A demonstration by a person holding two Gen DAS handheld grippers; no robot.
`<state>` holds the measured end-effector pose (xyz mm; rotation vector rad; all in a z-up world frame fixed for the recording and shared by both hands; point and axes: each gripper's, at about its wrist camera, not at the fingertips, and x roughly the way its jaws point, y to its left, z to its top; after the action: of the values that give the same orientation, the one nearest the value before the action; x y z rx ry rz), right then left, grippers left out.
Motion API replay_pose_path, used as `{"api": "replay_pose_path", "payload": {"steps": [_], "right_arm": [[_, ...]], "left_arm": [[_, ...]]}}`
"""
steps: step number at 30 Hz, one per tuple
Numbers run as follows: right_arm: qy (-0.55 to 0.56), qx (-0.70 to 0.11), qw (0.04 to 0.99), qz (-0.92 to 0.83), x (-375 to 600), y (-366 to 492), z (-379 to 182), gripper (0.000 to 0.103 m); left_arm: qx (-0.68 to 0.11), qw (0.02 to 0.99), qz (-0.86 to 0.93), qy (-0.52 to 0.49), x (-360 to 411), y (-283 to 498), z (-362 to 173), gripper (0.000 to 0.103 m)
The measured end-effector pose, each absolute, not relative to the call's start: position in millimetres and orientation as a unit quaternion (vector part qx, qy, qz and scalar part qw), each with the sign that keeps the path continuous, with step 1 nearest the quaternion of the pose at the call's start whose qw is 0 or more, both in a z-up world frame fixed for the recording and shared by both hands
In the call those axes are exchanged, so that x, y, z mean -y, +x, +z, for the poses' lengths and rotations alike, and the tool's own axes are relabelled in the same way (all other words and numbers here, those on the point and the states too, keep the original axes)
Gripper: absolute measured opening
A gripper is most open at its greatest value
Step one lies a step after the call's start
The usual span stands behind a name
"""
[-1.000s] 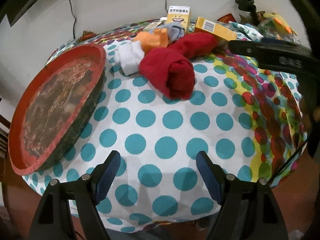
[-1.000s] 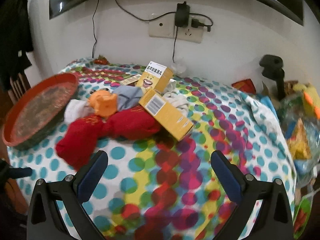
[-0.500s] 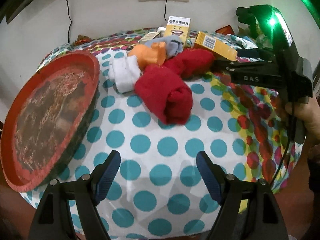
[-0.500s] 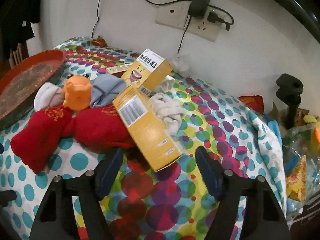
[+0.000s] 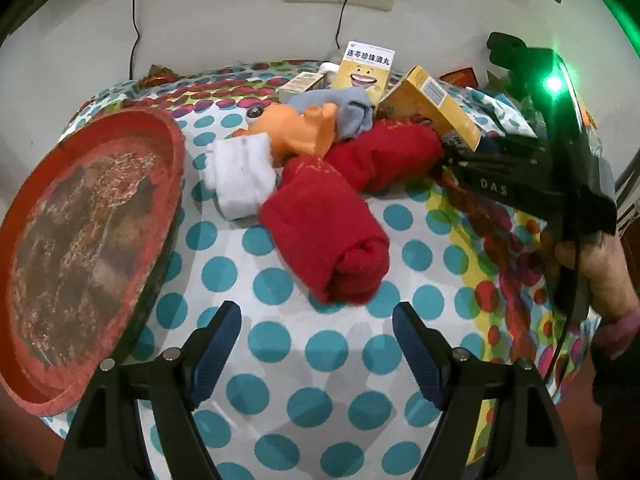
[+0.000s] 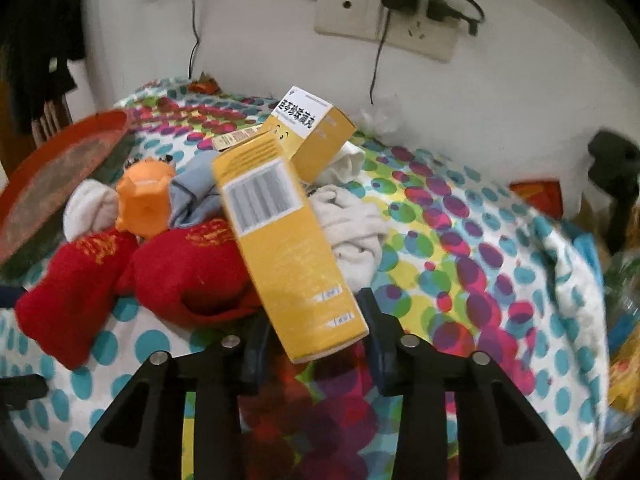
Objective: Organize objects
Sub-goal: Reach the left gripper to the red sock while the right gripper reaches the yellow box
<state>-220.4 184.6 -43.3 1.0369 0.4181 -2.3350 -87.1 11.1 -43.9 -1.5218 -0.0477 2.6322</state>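
Right gripper (image 6: 316,338), fingers just closing, is pinching the yellow box (image 6: 286,248) at lower centre. Left gripper (image 5: 316,350) fingers are hanging spread above the desk (image 5: 280,340).

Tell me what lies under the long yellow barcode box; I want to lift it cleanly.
The long yellow cardboard box leans on a red sock and a crumpled white cloth. Anything further beneath is covered.

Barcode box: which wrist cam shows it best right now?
Right wrist: the yellow barcode box fills mid-frame, barcode face up, near end between the right gripper pads, which have just been closing. Left wrist shows it small, far, partly hidden.
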Motion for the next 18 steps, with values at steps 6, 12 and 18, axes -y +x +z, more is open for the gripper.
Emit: {"api": "replay_pose_path", "payload": {"steps": [6,12,18], "right_arm": [[0.413,-0.068,0.267,-0.868,-215,-217,-41,0.035],[0.425,-0.028,0.244,-0.871,-234,-205,-39,0.035],[0.428,-0.007,0.234,-0.873,-234,-204,-40,0.036]], "left_arm": [[0.010,0.039,0.869,-0.493,-20,-97,-42,0.080],[0.008,0.026,0.872,-0.488,-19,-110,-43,0.080],[0.039,0.027,0.867,-0.496,-7,-125,-48,0.080]]}}
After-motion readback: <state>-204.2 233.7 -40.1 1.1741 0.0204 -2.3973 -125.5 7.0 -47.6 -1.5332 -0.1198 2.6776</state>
